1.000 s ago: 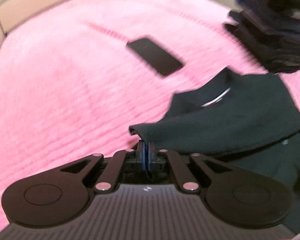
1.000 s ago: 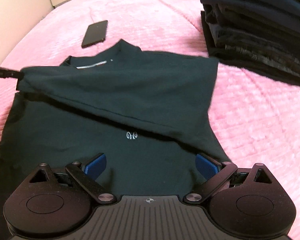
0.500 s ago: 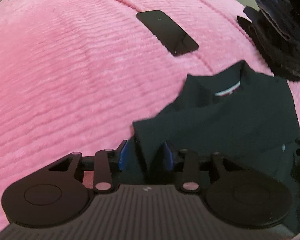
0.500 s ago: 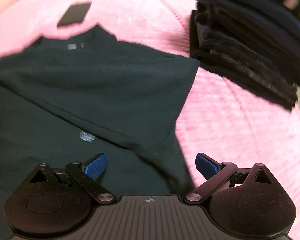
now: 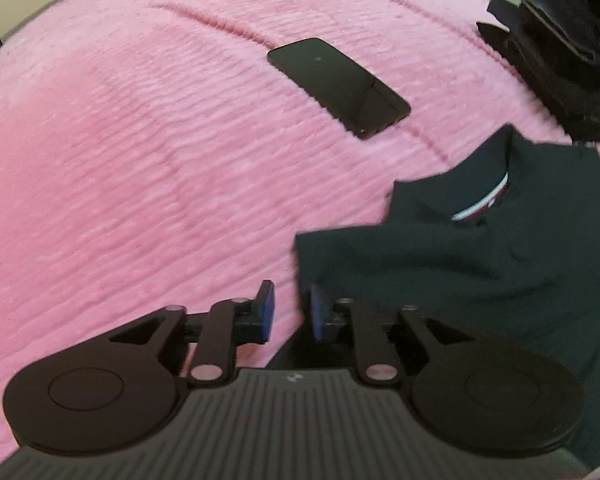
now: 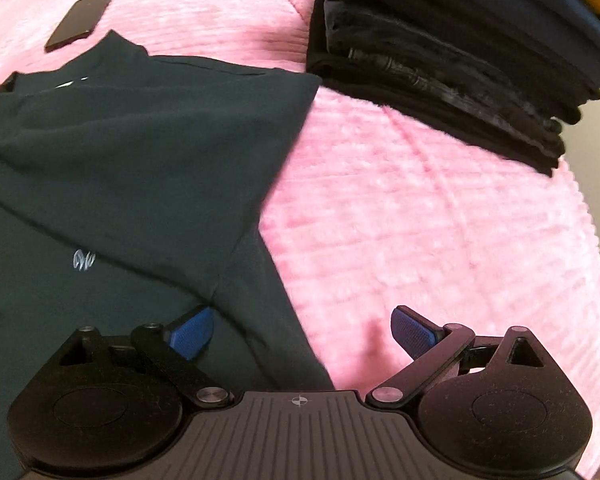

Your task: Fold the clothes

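The left gripper (image 5: 290, 310) is released, its blue pads slightly apart at the shirt's left edge, gripping nothing. The right gripper (image 6: 302, 334) is spread wide, empty, over the shirt's right edge. The dark shirt (image 6: 120, 152) lies flat on the pink bedspread (image 5: 140, 180); its lower part is cut off by both gripper bodies. One side is folded across the front, a small pale logo (image 6: 83, 260) showing. Its long axis runs away from the cameras, collar (image 5: 484, 204) far. Beyond lie a black phone (image 5: 338, 86) and a stack of folded dark clothes (image 6: 460, 60), partly out of frame.

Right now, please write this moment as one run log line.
left gripper: open, empty | right gripper: open, empty | dark shirt: sleeve folded over body
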Demonstrator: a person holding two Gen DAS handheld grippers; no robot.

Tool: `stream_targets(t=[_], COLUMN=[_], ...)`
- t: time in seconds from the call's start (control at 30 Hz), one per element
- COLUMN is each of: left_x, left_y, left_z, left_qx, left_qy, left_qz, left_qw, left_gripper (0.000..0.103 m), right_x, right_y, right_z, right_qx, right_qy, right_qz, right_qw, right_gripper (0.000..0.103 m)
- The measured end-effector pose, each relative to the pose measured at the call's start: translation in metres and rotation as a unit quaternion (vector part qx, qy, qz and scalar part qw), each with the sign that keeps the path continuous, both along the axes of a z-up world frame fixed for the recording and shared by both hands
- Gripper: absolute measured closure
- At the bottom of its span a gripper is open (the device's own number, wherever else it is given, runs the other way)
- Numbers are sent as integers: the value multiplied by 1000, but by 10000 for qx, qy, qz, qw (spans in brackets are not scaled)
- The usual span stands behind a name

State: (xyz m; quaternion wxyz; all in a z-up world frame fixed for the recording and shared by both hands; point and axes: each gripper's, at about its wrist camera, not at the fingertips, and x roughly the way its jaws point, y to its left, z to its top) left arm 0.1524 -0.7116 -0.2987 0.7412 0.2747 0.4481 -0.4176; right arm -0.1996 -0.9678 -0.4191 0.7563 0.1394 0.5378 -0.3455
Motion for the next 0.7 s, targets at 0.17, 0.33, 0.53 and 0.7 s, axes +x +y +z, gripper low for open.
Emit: stream_targets(t=[0.17, 0.33, 0.53, 0.7], left_x=[-32, -66, -84, -115], left_y=[20, 26, 33, 35], left_z=[-2, -20, -6, 0], left_qx=[171, 513, 345, 161], left_qy=[-157, -73, -325, -206], left_qz=[-495, -1227, -1180, -1427], left_qw=[9985, 9911, 9919, 9894], left_gripper=[71, 70, 70, 70], right_x=[-21, -28, -50, -33], right_y=[23, 38, 33, 24], right_z=[21, 19, 11, -1], right_qx=[279, 989, 1301, 1265], right_qy=[-903, -1605, -1776, -1639], right_qz=[-219, -463, -943, -701], right_qw=[9953, 9810, 9709, 9758], right_gripper=[5, 5, 5, 42])
